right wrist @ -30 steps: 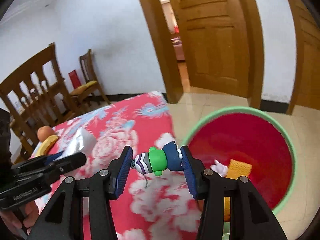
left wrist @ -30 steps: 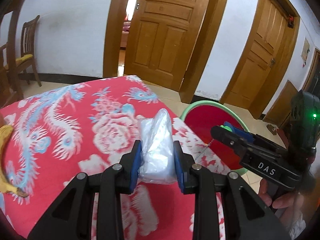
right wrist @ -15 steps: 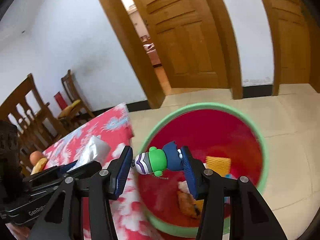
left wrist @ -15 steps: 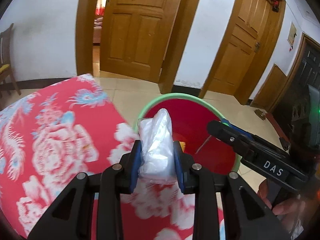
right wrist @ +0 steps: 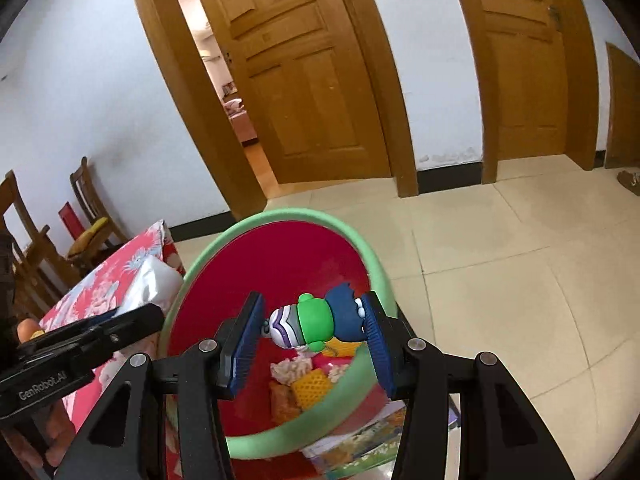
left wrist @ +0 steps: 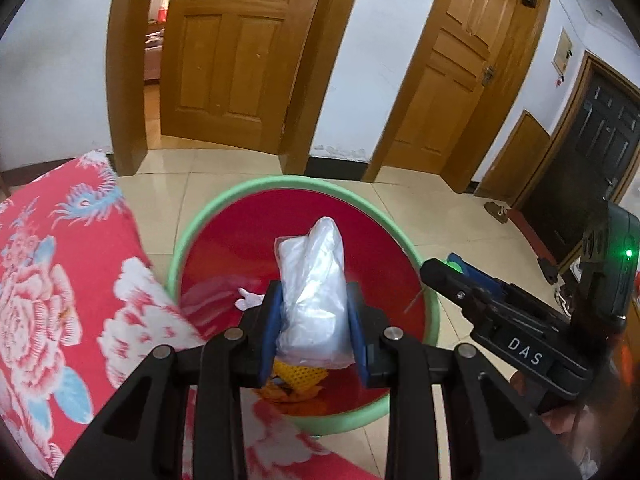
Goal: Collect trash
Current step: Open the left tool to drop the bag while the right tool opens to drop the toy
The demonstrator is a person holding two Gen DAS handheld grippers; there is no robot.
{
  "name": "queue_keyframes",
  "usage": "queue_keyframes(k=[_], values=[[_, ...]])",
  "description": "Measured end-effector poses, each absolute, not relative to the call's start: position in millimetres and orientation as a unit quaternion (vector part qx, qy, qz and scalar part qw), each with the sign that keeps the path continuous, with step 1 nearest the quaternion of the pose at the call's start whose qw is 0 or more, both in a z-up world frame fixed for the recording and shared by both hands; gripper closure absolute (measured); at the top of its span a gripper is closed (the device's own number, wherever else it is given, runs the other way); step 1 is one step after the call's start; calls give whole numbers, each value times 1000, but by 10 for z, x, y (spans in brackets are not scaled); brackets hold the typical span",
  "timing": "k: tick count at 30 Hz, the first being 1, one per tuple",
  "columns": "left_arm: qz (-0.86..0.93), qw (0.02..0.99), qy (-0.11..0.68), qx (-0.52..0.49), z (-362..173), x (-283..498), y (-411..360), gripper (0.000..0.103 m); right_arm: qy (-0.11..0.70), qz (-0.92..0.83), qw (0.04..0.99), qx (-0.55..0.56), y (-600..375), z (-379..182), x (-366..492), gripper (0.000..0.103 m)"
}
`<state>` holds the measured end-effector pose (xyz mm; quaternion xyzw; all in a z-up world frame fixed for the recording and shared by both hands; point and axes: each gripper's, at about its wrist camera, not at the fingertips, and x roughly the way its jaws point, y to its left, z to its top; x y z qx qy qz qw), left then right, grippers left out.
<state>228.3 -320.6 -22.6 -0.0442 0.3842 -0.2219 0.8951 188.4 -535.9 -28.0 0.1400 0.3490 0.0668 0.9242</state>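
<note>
My left gripper is shut on a crumpled clear plastic bag and holds it over the red bin with the green rim. My right gripper is shut on a small toy figure in green, navy and purple-white, held sideways above the same bin. Several scraps lie at the bin's bottom, among them a yellow mesh piece. In the left wrist view the right gripper comes in from the right; in the right wrist view the left gripper with the bag comes in from the left.
A table with a red floral cloth stands left of the bin. An orange fruit lies on it. Wooden chairs stand by the wall. Tiled floor and wooden doors lie beyond. A printed sheet lies under the bin.
Both grippers have swung right, from above the table's cloth to above the bin, each keeping its hold. The bin's inside now fills the middle of both views.
</note>
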Motion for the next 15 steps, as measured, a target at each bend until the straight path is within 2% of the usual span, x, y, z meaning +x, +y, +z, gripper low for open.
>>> queue_keyframes(k=[8,9,12,14,15], values=[[-215,898,381,-43,-240,2286,-3221,72,350,75,924,133,-5342,-266,1886,52],[-211,899,381,-44,-243,2286,-3214,69,351,78,924,131,-5332,-261,1885,52],[-209,902,375,-40,-247,2270,-3222,47,354,80,923,126,-5289,-272,1900,52],[-211,905,369,-33,-238,2250,-3246,43,356,80,922,126,-5289,-281,1898,52],[-213,904,369,-30,-237,2258,-3259,37,357,80,922,126,-5294,-281,1900,52]])
